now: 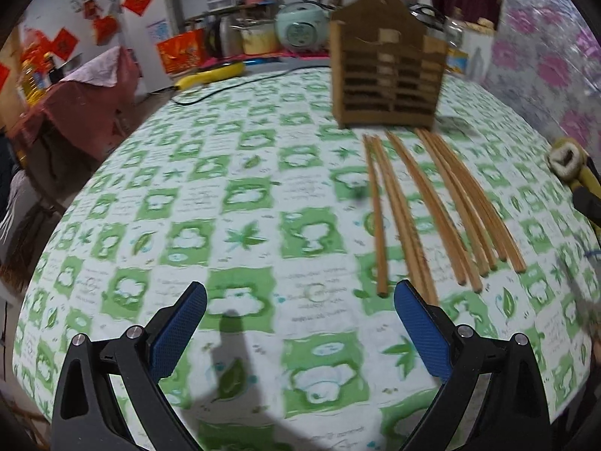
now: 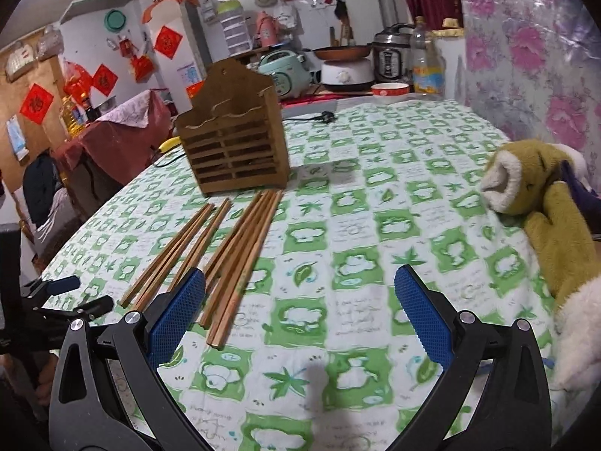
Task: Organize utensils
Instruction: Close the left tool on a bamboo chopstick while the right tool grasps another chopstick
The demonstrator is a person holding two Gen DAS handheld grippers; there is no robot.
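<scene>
Both claws hang wide and empty over the desk (image 1: 263, 195), so the step in hand is, by my judgement, the first pick: take chopsticks from the row and stand them in the wooden holder (image 1: 387, 75). The chopsticks (image 1: 432, 206) lie flat on the green-checked cloth, fanned lengthwise, their far tips just short of the holder's foot and their near ends beside the left claw (image 1: 300, 323), ahead and to its right; one stick's end disappears behind its right finger. From the right claw (image 2: 300, 308) the same chopsticks (image 2: 233, 259) lie ahead and to its left, near ends passing behind its left finger, with the holder (image 2: 234, 143) beyond them, upright. To do this well, I would bring one claw across the sticks, not along them, and close near the end nearest it, so the stick can then be tilted upright. Taking one loose pair at the edge looks safer than the tight bundle, since thin sticks may roll or scissor. The stuffed toy (image 2: 541, 203) to the right claw's right lies well apart from the sticks.
</scene>
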